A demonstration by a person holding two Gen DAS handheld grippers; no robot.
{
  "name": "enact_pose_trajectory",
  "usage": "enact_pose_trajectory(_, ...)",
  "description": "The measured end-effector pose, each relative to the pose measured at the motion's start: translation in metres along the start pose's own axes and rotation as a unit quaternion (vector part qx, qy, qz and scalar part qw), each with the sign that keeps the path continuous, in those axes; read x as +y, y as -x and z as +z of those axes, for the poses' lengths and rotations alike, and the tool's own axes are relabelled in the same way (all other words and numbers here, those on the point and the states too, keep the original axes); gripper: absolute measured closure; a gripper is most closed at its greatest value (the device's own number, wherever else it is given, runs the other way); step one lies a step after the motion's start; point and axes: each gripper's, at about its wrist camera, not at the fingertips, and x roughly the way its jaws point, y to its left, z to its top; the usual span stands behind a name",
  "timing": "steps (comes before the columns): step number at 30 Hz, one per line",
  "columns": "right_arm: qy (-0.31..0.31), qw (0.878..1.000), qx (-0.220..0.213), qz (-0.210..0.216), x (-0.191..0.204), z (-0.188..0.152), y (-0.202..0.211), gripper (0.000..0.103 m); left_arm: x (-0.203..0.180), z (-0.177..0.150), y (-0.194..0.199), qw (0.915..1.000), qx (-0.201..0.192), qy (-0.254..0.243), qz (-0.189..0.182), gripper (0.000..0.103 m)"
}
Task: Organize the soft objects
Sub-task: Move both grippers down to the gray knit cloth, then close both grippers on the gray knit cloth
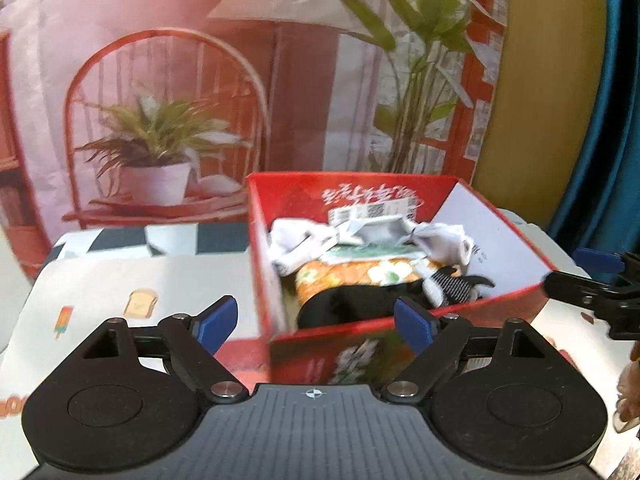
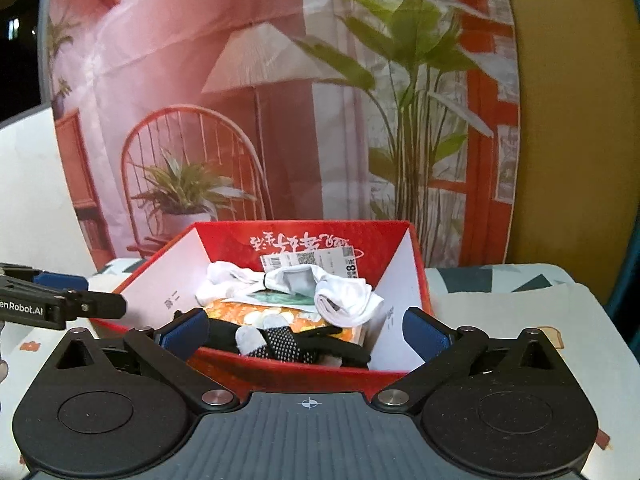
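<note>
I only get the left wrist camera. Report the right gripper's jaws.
Observer: The right gripper is open, with nothing between its pads.
Operator: Describe the box's left wall inside.
Observer: The red box has a white left inner wall with small black print.
Operator: Read me the label.
Observer: The shipping label on the back wall shows a large 8 at its right end.

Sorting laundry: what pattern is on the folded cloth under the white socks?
Orange folded cloth with white flowers, clearest in the left wrist view.
</note>
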Motion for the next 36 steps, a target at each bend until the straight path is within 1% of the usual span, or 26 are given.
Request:
enact_pose_trajectory(4, 0.004, 1.000, 0.006, -0.005, -0.006, -0.019, 0.011, 0.002, 0.016, -0.020, 0.000, 0.9995, 0.019, 0.025, 0.006, 0.015)
enact_pose_trajectory(7, 0.004, 1.000, 0.021, -0.006, -0.011, -0.035, 0.012, 0.007, 0.025, -0.034, -0.006, 0.9983, 0.038, 0.041, 0.015, 0.015)
enact_pose_trajectory(9, -0.005, 0.999, 0.040, -0.004, -0.014, -0.046, 0.008, 0.012, 0.031, -0.042, -0.012, 0.9972, 0.049, 0.054, 0.019, 0.015)
enact_pose_trajectory(11, -0.015, 0.998, 0.054, 0.003, -0.016, -0.055, 0.004, 0.020, 0.036, -0.049, -0.018, 0.9960, 0.060, 0.064, 0.022, 0.015)
enact_pose_trajectory(14, -0.022, 0.997, 0.072, 0.009, -0.015, -0.066, -0.005, 0.025, 0.042, -0.057, -0.027, 0.9939, 0.074, 0.078, 0.022, 0.015)
enact_pose_trajectory(18, -0.035, 0.995, 0.094, 0.019, -0.016, -0.075, -0.020, 0.028, 0.050, -0.064, -0.040, 0.9908, 0.090, 0.099, 0.019, 0.016)
enact_pose_trajectory(20, -0.040, 0.994, 0.104, 0.020, -0.017, -0.079, -0.027, 0.030, 0.052, -0.067, -0.045, 0.9903, 0.092, 0.104, 0.013, 0.019)
enact_pose_trajectory(21, -0.042, 0.993, 0.108, 0.021, -0.017, -0.081, -0.029, 0.031, 0.052, -0.068, -0.047, 0.9902, 0.092, 0.105, 0.009, 0.023)
enact_pose_trajectory(22, -0.045, 0.992, 0.112, 0.022, -0.018, -0.082, -0.031, 0.032, 0.051, -0.069, -0.049, 0.9902, 0.093, 0.104, 0.001, 0.031)
enact_pose_trajectory(23, -0.047, 0.992, 0.115, 0.023, -0.019, -0.083, -0.033, 0.032, 0.050, -0.070, -0.051, 0.9902, 0.095, 0.102, -0.006, 0.035)
enact_pose_trajectory(25, -0.051, 0.991, 0.118, 0.026, -0.021, -0.084, -0.036, 0.032, 0.046, -0.073, -0.055, 0.9902, 0.103, 0.093, -0.011, 0.047)
enact_pose_trajectory(27, -0.055, 0.991, 0.120, 0.027, -0.023, -0.083, -0.039, 0.033, 0.042, -0.075, -0.059, 0.9898, 0.113, 0.085, -0.020, 0.053)
enact_pose_trajectory(29, -0.058, 0.990, 0.124, 0.029, -0.025, -0.083, -0.042, 0.033, 0.038, -0.079, -0.060, 0.9894, 0.119, 0.080, -0.024, 0.054)
enact_pose_trajectory(34, -0.067, 0.988, 0.138, 0.036, -0.028, -0.086, -0.051, 0.034, 0.032, -0.083, -0.057, 0.9909, 0.114, 0.068, -0.025, 0.055)
enact_pose_trajectory(36, -0.072, 0.986, 0.143, 0.040, -0.029, -0.088, -0.054, 0.036, 0.031, -0.084, -0.056, 0.9914, 0.113, 0.062, -0.024, 0.056)
